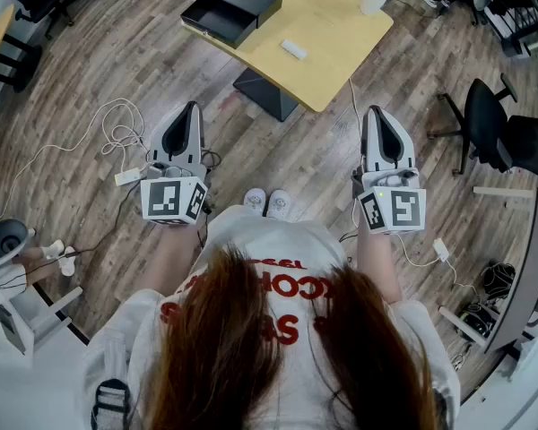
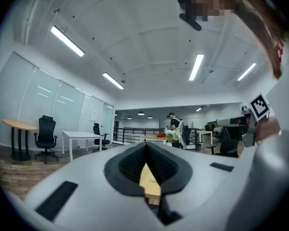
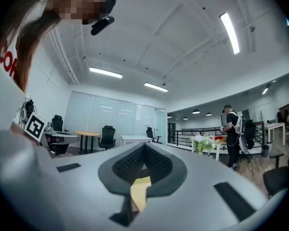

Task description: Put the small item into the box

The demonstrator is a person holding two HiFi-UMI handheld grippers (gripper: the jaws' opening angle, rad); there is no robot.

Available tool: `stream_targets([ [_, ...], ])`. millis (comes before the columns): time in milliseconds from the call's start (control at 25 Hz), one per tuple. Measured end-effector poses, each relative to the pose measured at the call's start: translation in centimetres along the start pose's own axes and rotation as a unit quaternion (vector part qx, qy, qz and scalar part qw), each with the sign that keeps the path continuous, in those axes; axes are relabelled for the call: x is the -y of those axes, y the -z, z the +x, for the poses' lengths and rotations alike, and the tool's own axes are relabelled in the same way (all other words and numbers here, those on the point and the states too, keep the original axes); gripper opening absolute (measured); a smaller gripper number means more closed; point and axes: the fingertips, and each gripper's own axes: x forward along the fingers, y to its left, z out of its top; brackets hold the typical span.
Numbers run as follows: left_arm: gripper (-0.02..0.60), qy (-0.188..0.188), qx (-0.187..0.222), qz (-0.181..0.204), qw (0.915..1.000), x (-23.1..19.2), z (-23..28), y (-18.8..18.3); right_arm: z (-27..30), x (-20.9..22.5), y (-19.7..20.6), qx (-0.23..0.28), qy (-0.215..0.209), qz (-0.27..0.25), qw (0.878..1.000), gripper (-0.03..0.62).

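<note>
Left tool (image 1: 194, 108) and right tool (image 1: 374, 112), both pressed together empty, point forward.

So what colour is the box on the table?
The box is black, clearest in the head view.

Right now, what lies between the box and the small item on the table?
Nothing. In the head view, only bare tabletop separates the open black box from the white item.
</note>
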Motion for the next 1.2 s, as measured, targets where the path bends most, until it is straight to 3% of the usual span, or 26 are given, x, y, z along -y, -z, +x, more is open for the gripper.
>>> stream_targets([
  [320, 0.006, -0.004, 0.002, 0.004, 1.0, 1.3, 0.7, -0.4, -0.2, 1.1, -0.4, 0.008, -0.016, 0.026, 1.0, 0.005],
  [760, 0.006, -0.039, -0.001, 0.007, 0.9992, 1.4, 1.3, -0.8, 0.8, 2.3, 1.1, 0.0, -0.042, 0.065, 0.997, 0.005],
  [1200, 0.006, -0.015, 0.007, -0.01, 0.9998, -3.0, 9.1, 0.3, 9.0, 3.9, 1.3, 0.006, -0.018, 0.072, 0.997, 0.005],
])
